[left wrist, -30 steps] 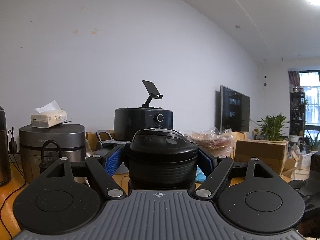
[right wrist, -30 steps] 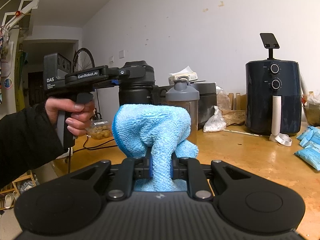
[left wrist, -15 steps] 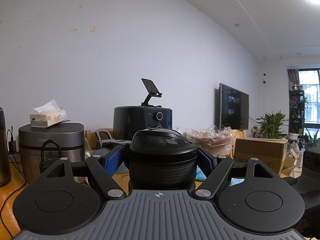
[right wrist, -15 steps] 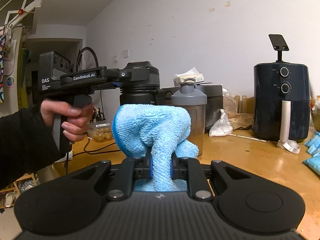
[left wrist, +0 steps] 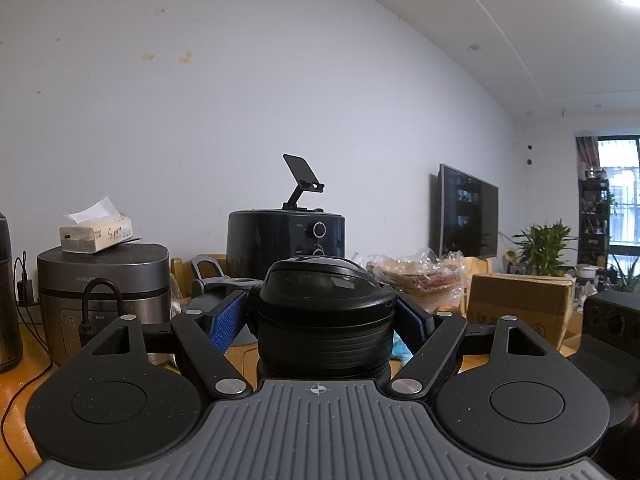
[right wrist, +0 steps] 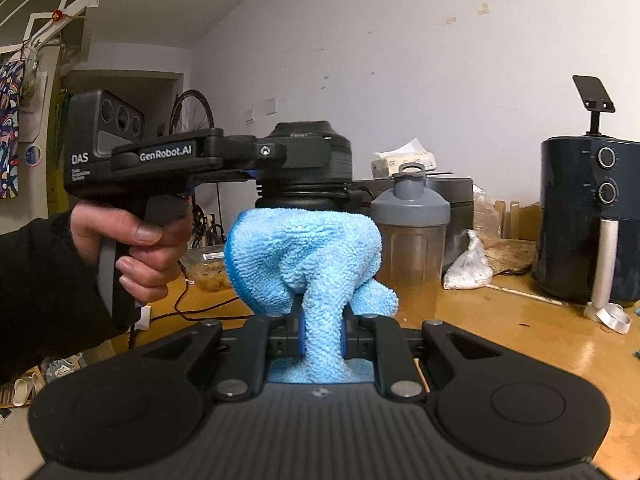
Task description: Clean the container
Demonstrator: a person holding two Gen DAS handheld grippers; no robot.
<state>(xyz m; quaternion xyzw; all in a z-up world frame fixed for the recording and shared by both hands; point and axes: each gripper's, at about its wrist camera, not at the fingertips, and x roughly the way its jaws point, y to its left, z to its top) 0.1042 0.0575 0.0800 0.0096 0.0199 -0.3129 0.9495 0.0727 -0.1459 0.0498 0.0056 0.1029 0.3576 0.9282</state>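
A black container with a ribbed black lid point(left wrist: 324, 312) fills the middle of the left wrist view. My left gripper point(left wrist: 320, 320) is shut on that lid, its blue pads point(left wrist: 228, 316) pressed on both sides. In the right wrist view the same container point(right wrist: 316, 132) is held up by the left gripper point(right wrist: 296, 154), with a hand point(right wrist: 148, 248) on its grip. My right gripper point(right wrist: 322, 332) is shut on a light blue microfibre cloth point(right wrist: 308, 256). The bunched cloth sits just below the lid and hides the container's body.
On the wooden table point(right wrist: 500, 328) stand a shaker bottle with a grey lid point(right wrist: 412, 240), a dark air fryer point(right wrist: 588, 220) and a small white bag point(right wrist: 468, 268). A grey rice cooker point(left wrist: 100, 280) with a tissue pack and a cardboard box point(left wrist: 516, 304) show in the left view.
In the right view the container and left gripper have come closer and now loom larger above the cloth. The left view has barely changed.
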